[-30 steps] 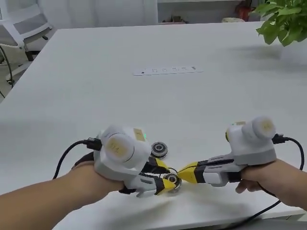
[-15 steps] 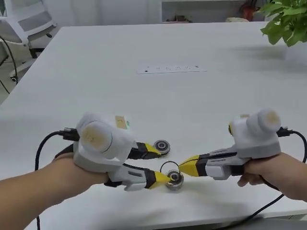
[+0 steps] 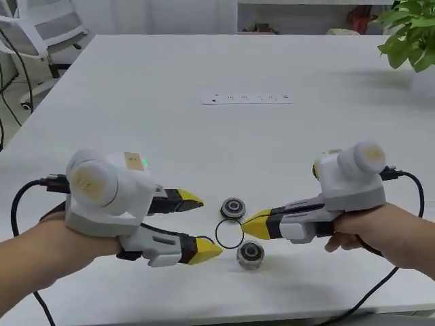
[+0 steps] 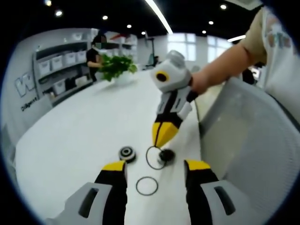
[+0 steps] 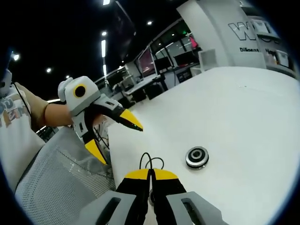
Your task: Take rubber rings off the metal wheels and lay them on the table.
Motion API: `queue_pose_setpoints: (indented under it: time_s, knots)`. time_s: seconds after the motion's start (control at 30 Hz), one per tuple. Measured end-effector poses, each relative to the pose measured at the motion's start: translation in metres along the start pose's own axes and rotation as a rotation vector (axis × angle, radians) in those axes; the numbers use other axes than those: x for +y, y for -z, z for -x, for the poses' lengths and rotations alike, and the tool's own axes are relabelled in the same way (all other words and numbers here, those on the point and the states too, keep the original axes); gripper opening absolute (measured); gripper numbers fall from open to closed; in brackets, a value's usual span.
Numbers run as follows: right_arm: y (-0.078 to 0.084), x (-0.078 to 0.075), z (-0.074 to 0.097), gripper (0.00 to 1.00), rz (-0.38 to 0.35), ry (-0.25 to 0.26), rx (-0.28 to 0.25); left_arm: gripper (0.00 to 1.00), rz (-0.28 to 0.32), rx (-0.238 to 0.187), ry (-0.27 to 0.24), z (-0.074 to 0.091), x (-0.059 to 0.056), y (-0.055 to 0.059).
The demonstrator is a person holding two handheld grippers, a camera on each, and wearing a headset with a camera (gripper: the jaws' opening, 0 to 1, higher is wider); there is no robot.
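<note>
My right gripper [image 3: 248, 224] is shut on a thin black rubber ring [image 3: 229, 234] that hangs just above the white table [image 3: 204, 142]. The ring sits between two metal wheels: one [image 3: 233, 208] behind it with a dark rim, one [image 3: 250, 254] in front looking bare. My left gripper [image 3: 202, 225] stands open to the left, holding nothing. In the left gripper view a second ring [image 4: 147, 185] lies flat on the table between my jaws, with the held ring [image 4: 154, 157] and a wheel [image 4: 127, 153] beyond. In the right gripper view the ring [image 5: 152, 161] loops out of my shut jaws near a wheel [image 5: 197, 157].
A white socket strip [image 3: 246, 99] is set in the table's middle. A green plant [image 3: 411, 34] stands at the far right corner, an office chair [image 3: 41, 27] off the far left. Both wheels lie close to the table's front edge.
My left gripper has opened, let go of the front wheel and drawn back to the left. The right gripper has pulled the ring away from that wheel.
</note>
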State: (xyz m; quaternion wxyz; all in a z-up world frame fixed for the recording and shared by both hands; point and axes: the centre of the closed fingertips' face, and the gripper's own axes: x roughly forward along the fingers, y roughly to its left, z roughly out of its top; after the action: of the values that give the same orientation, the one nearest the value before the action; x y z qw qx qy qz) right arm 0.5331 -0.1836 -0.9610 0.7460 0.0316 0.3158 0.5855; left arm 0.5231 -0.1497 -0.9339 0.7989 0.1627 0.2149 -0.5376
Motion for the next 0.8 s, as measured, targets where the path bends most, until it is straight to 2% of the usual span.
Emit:
queue_pose_setpoints:
  time_s: [0.17,0.47,0.8]
  knots:
    - [-0.005,0.005,-0.012,0.0,0.014,-0.017,0.013,0.58,0.022,-0.003,-0.026,0.011,0.006,0.007]
    - [-0.007,0.007,-0.032,0.0,0.026,-0.037,0.053,0.6,0.052,-0.01,-0.079,0.03,0.015,0.014]
    - [0.005,-0.002,-0.049,0.0,-0.001,-0.031,0.109,0.61,0.072,-0.011,-0.11,0.041,0.02,0.021]
